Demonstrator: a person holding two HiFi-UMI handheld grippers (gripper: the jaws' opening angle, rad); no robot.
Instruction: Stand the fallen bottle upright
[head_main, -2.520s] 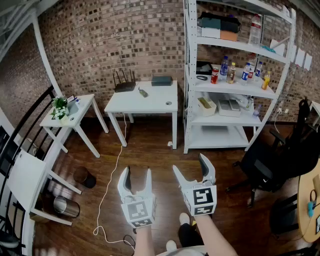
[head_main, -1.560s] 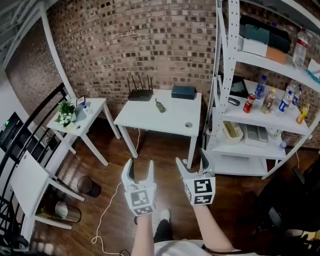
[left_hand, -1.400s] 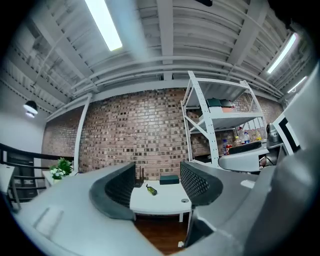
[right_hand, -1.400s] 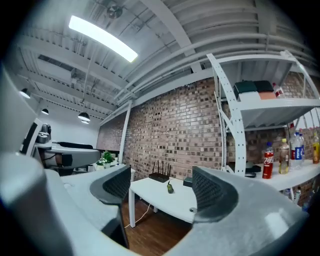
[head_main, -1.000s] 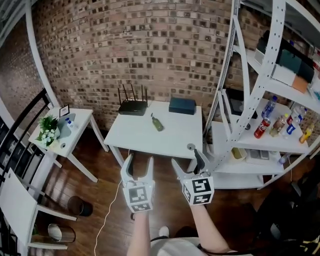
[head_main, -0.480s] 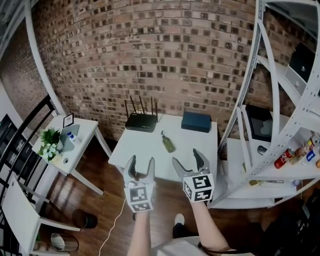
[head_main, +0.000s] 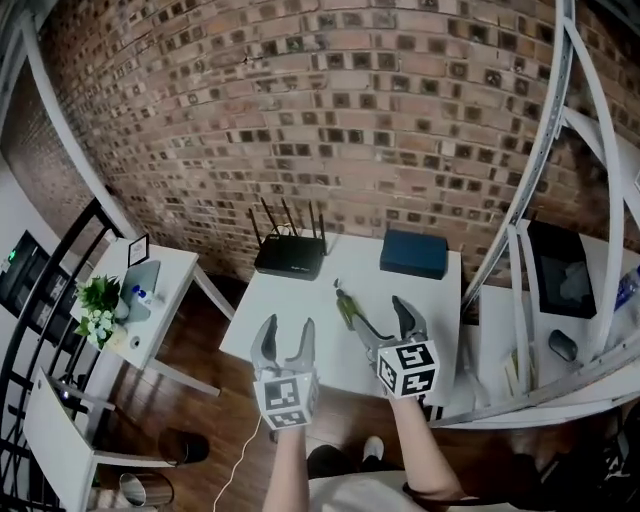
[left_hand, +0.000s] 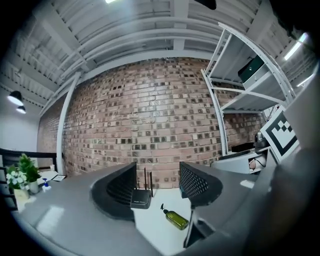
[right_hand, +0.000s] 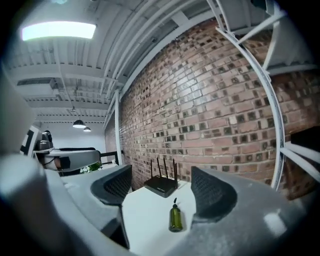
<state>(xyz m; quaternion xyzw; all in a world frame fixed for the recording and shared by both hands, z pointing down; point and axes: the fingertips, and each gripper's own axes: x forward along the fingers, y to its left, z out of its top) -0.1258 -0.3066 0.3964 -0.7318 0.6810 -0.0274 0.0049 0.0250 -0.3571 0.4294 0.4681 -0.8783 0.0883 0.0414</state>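
Note:
A small olive-green bottle (head_main: 345, 308) with a black cap lies on its side on the white table (head_main: 270, 300), cap towards the brick wall. In the left gripper view the bottle (left_hand: 176, 219) lies low and a little right of centre; in the right gripper view the bottle (right_hand: 175, 220) lies straight ahead between the jaws, at a distance. My left gripper (head_main: 286, 330) hovers at the table's near edge, jaws fairly narrow with nothing between them. My right gripper (head_main: 380, 320) stands wide open just right of the bottle, short of it, and holds nothing.
A black router (head_main: 290, 258) with upright antennas and a dark blue box (head_main: 413, 254) stand at the table's back by the brick wall. A white shelf rack (head_main: 520, 290) rises close on the right. A side table (head_main: 150, 285) with a plant (head_main: 98, 300) is at left.
Both grippers have moved forward to the table; it and the bottle now look larger and closer, with the right gripper beside the bottle. The left jaws look slightly narrower.

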